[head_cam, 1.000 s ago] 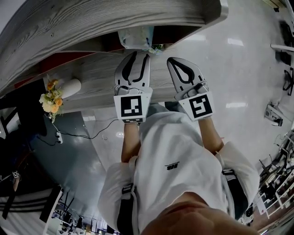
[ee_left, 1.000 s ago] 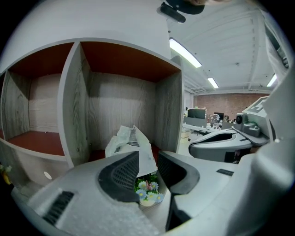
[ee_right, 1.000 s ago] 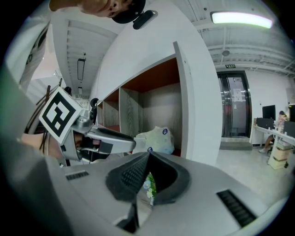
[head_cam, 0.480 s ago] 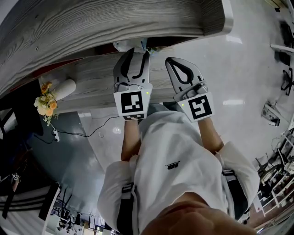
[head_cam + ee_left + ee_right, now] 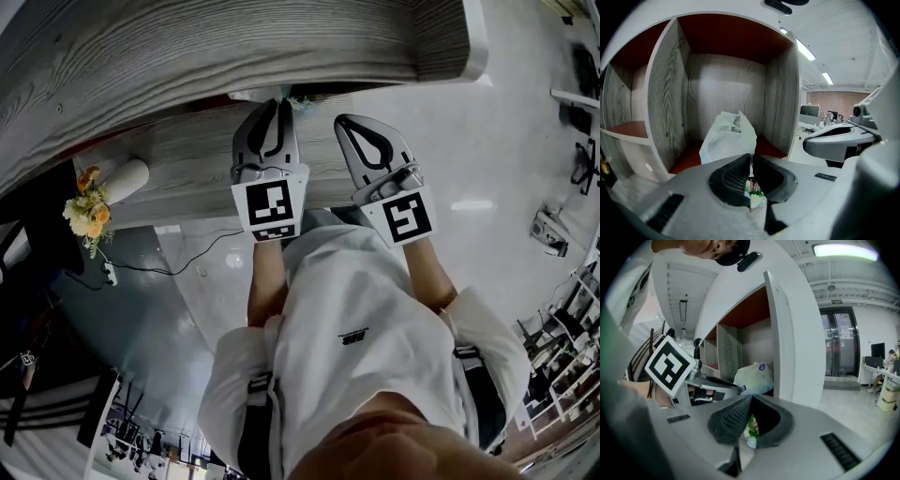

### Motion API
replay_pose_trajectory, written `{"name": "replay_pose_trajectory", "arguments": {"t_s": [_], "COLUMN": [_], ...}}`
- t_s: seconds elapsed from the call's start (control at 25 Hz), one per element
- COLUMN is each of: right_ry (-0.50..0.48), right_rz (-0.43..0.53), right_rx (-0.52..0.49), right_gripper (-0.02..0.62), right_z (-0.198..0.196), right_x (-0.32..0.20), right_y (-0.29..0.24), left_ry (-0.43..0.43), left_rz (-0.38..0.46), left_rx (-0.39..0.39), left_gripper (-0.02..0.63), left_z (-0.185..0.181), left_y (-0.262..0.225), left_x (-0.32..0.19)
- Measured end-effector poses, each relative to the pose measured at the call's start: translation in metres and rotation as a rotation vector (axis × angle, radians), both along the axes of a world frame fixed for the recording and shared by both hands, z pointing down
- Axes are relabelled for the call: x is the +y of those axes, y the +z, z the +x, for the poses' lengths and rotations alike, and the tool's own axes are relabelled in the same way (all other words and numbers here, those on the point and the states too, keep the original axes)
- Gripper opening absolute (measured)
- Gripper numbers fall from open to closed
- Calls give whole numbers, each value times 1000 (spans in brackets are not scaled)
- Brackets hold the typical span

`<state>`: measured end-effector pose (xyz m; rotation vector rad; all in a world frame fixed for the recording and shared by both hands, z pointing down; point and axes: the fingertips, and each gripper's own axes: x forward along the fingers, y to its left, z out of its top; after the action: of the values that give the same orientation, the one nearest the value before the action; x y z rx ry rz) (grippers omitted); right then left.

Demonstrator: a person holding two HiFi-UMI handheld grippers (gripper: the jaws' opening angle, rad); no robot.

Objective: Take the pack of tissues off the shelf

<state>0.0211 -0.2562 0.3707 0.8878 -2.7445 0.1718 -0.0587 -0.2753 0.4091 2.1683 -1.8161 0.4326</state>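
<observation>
Tissue pack (image 5: 729,136) — seemingly upright — on shelf (image 5: 663,93)

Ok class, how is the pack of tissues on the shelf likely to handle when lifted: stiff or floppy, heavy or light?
Probably floppy: the pack of tissues has a crumpled, peaked film wrapper. Likely light for its bulk, being soft paper. The left gripper is closing its jaws on a thin wrapper edge, which may stretch or slip.

Head view: from above, steeply down onto shelf (image 5: 234,56) top. Both gripper views: close in, looking into it; both share the pack of tissues (image 5: 727,138).
</observation>
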Motion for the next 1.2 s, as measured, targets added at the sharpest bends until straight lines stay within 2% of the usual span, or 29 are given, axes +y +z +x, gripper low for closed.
{"name": "replay_pose_trajectory", "arguments": {"t_s": [1.2], "right_ry": [96], "right_rz": [37], "right_rx": [2], "right_gripper": [26], "right_z": [-13], "right_x": [56], "right_y": [-9], "left_ry": [77], "left_rz": [-1], "left_rx": [21], "left_gripper": [29], "left_z": [-25], "left_y": [-5], "left_x": [64]}}
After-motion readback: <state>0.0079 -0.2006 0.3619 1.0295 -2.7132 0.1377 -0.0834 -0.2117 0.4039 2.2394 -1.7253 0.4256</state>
